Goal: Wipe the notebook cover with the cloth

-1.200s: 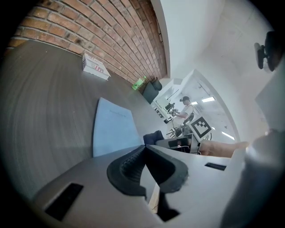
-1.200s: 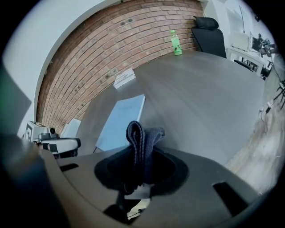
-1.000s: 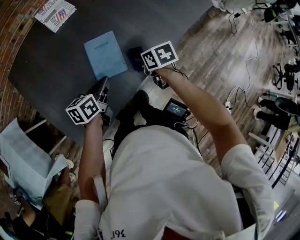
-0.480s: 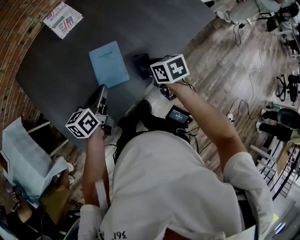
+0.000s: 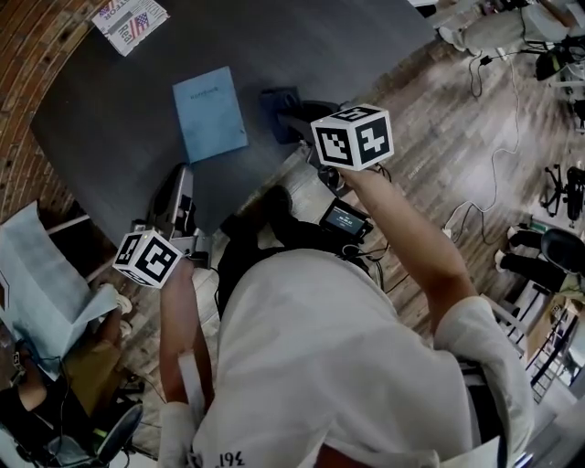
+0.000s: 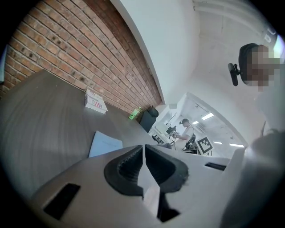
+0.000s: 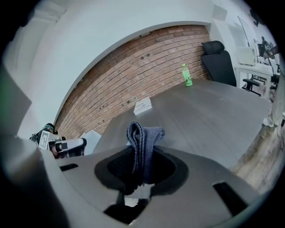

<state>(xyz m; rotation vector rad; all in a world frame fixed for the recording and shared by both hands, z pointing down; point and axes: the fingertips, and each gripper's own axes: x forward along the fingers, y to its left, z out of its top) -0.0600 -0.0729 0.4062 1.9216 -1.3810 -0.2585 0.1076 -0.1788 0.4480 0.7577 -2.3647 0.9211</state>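
The light blue notebook lies flat on the dark grey table; in the left gripper view the notebook shows just past the jaws. A dark blue cloth hangs just right of the notebook, pinched in my right gripper. In the right gripper view the folded cloth sticks up from that gripper. My left gripper sits at the table's near edge, below the notebook. Its jaws are shut, with nothing between them.
A printed booklet lies at the table's far corner by the brick wall. A green bottle and a black office chair stand at the far end. A seated person holds papers at the left.
My left gripper has drawn back towards the table's near edge. The right gripper has risen a little, still holding the cloth beside the notebook.
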